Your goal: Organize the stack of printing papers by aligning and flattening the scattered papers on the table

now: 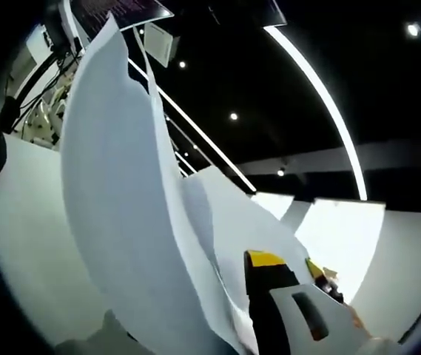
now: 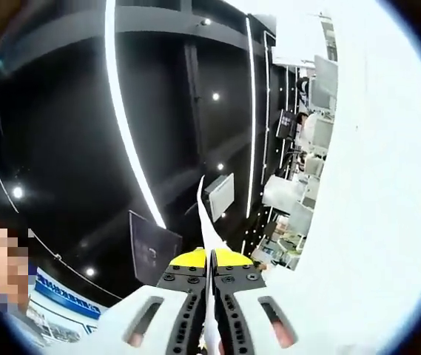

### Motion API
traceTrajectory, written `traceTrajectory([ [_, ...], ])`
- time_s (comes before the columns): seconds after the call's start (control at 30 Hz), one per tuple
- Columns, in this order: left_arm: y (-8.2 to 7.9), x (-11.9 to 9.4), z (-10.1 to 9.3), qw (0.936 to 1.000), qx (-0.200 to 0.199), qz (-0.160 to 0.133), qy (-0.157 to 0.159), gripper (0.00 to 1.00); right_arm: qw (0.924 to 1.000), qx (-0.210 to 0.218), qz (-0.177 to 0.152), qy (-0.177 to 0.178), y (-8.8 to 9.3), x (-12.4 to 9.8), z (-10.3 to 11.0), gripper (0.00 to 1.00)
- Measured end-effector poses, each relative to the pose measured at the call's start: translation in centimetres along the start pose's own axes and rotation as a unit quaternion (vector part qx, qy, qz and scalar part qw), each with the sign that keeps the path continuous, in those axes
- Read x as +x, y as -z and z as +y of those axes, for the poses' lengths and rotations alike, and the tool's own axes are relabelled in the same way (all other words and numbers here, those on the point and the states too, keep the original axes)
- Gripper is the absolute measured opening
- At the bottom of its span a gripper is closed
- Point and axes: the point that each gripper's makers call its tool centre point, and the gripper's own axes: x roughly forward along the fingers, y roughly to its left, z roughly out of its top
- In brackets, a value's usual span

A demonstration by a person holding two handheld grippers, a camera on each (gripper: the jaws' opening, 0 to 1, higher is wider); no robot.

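My right gripper [image 2: 211, 260] is clenched on the papers [image 2: 204, 211]: both yellow-tipped jaws press together on a thin white edge that rises straight up from between them. To the right of that edge, a broad white sheet surface [image 2: 373, 222] spreads wide, very close to the lens. To the left of the papers, a blue banner [image 2: 62, 296] carries white lettering, too blurred for me to read. Long light strips [image 2: 125, 111] run across the dark ceiling behind the sheets.

In the left gripper view, the papers [image 1: 121, 214] curl upward in a tall bent fan, several sheets splayed apart. My left gripper [image 1: 284, 274] sits at their lower right, jaws closed on the sheets' lower edge. No writing shows on the papers themselves.
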Motion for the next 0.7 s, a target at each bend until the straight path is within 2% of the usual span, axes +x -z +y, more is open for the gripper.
traceTrajectory([
  [0.2, 0.2, 0.0, -0.1, 1.0000, 0.008, 0.003, -0.001, 0.23, 0.9997, 0.017, -0.015, 0.003, -0.1, 0.1, -0.7, 0.00],
  [0.7, 0.7, 0.3, -0.5, 0.9993, 0.035, 0.013, -0.001, 0.25, 0.9995, 0.031, -0.005, -0.001, 2.2, 1.2, -0.8, 0.00],
])
